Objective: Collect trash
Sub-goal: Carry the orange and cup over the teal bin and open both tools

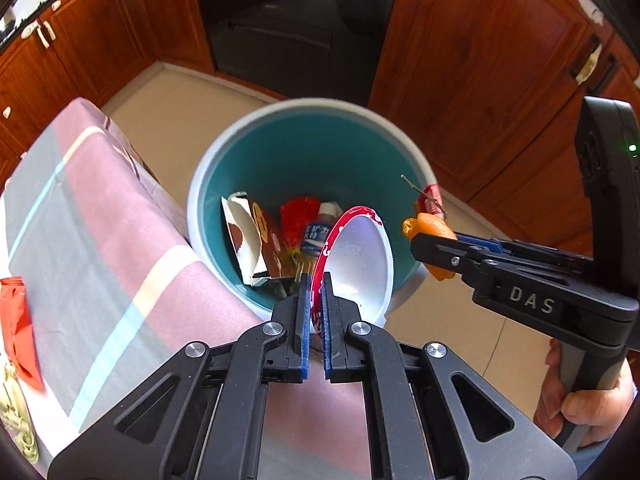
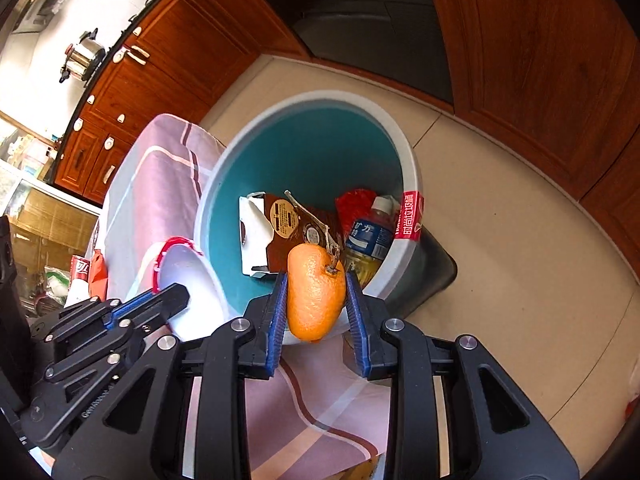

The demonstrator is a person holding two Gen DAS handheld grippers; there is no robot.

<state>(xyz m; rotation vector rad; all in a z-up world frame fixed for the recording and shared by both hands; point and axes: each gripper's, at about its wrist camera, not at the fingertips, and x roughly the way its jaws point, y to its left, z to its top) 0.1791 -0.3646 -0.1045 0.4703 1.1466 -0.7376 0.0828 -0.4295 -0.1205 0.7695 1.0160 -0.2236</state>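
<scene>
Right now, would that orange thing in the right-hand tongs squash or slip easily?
The orange fruit looks pressed narrow between the right tongs, so probably soft. Its dimpled skin should grip the ribbed pads well. Dropped into the bin, it would likely roll.

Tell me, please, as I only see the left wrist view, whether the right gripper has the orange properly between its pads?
Observer: Yes; the right gripper has the orange between both blue pads, with its stalk stub at the end nearer the bin.
Operator: Thanks. My left gripper is clamped on the white cup; what is in the bottle below?
Observer: The bottle shows yellowish liquid in its lower part.
Operator: Is anything else nearby?
Observer: A red can stands at the left, past the striped cloth; whether it is trash I cannot tell.
</scene>
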